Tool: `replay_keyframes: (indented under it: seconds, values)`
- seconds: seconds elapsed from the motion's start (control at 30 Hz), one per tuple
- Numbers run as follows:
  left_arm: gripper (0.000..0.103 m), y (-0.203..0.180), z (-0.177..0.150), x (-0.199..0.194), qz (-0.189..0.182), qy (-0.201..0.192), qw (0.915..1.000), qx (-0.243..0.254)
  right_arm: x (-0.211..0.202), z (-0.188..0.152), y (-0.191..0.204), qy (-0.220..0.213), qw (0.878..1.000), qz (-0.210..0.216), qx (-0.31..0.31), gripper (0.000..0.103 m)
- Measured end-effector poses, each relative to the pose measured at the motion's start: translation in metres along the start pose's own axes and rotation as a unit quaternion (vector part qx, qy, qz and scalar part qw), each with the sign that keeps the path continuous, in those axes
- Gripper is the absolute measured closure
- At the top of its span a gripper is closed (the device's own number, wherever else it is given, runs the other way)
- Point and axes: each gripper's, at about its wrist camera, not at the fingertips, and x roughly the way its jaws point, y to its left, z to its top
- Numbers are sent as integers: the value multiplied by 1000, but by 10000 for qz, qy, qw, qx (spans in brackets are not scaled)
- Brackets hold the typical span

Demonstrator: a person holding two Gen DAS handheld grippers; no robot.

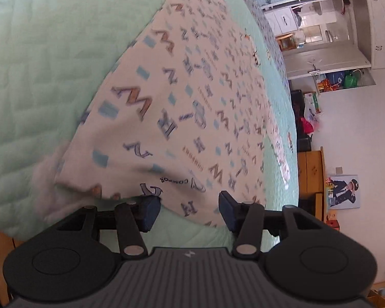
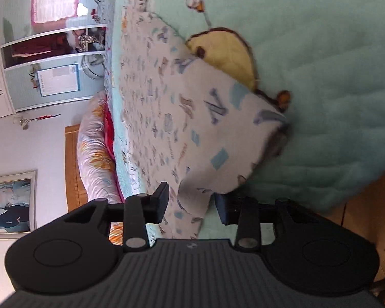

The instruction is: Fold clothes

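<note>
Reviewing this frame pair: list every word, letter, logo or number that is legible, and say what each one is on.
"M", "N", "H", "K": large single letters printed all over the white patterned garment.
Small cursive word near the garment's lower edge: too blurred to read.
Framed sheet in the cabinet: text too small to read.
Small embossed logo on the left tool body: not legible.
No numbers are readable.

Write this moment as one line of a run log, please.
task: fold clothes | printed cloth flat on green quilt | left hand-held gripper open at its edge | right hand-held gripper open at its edge
</note>
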Motion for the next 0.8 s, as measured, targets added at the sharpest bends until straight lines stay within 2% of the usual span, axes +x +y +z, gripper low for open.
replay_keyframes:
  seconds: [0.07, 0.13, 0.2, 0.27, 0.37, 0.47, 0.53, 0.6, 0.7, 0.8]
  values:
    - [70, -11, 1, -5, -124, -84, 9999, -9, 0, -6, 15, -148, 9994, -26, -315, 89]
    - [72, -24, 4, -16, -318, -192, 9993, 34, -5, -12, 32, -229, 9982, -77, -546, 91]
    - [72, -35, 12, -25, -301, -310, 9991, 22, -11, -16, 48, -285, 9980, -68, -568, 91]
    - [72, -42, 23, -28, -130, -384, 9991, -103, -17, -18, 61, -345, 9978, -69, -553, 91]
    - [71, -39, 43, -25, 63, -540, 9980, -308, -20, 3, 70, -458, 9985, -128, -271, 91]
    - [70, -37, 53, -23, 300, -601, 9973, -298, -7, 23, 71, -552, 9984, -144, -51, 89]
    - [68, -41, 42, -29, 109, -457, 9989, -88, -3, 30, 68, -566, 9980, -285, -59, 86]
    - [63, -43, 21, -34, -32, -233, 9993, 279, -8, 25, 68, -491, 9980, -360, -194, 76]
    - [63, -44, -6, -34, 287, -107, 9952, 927, -20, 4, 66, -238, 9964, -475, -666, 70]
    - [63, -30, -12, -44, 620, -315, 9913, 1114, -36, -9, 66, -343, 9854, -950, -1370, 69]
